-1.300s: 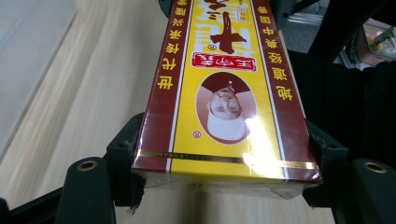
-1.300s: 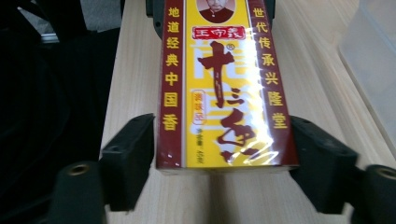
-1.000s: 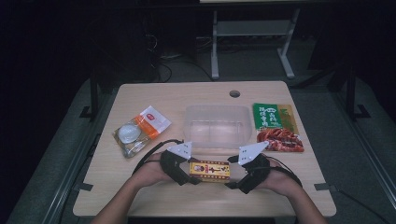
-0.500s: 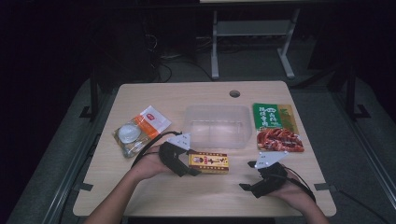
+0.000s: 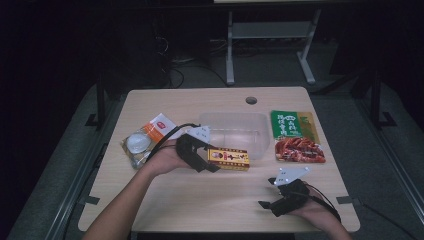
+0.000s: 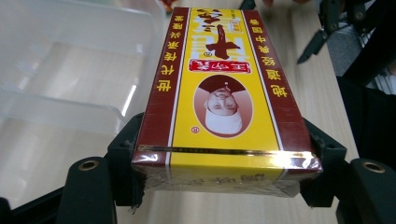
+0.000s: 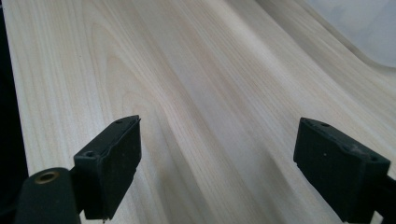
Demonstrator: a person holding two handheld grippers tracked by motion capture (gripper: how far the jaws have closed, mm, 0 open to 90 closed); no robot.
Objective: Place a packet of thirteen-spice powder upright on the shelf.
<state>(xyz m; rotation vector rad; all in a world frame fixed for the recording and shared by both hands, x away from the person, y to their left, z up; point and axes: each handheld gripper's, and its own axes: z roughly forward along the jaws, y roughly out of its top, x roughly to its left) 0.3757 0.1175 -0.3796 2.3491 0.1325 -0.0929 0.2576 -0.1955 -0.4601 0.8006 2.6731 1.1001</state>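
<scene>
Gripping yellow box [image 6: 219, 98], left hand-held gripper [image 6: 224, 172] beside clear tub [image 6: 70, 70]

The left gripper [image 5: 212, 159] is held out from the left forearm over the middle of the table with its jaws clamped on a box, while the right gripper [image 5: 267, 205] is kept low at the near right edge, jaws spread wide with nothing between them.

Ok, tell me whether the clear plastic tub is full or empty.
Empty. The clear tub shows only bare table through its floor in the high view and the left gripper view; the yellow box is outside it, in the left gripper.
</scene>
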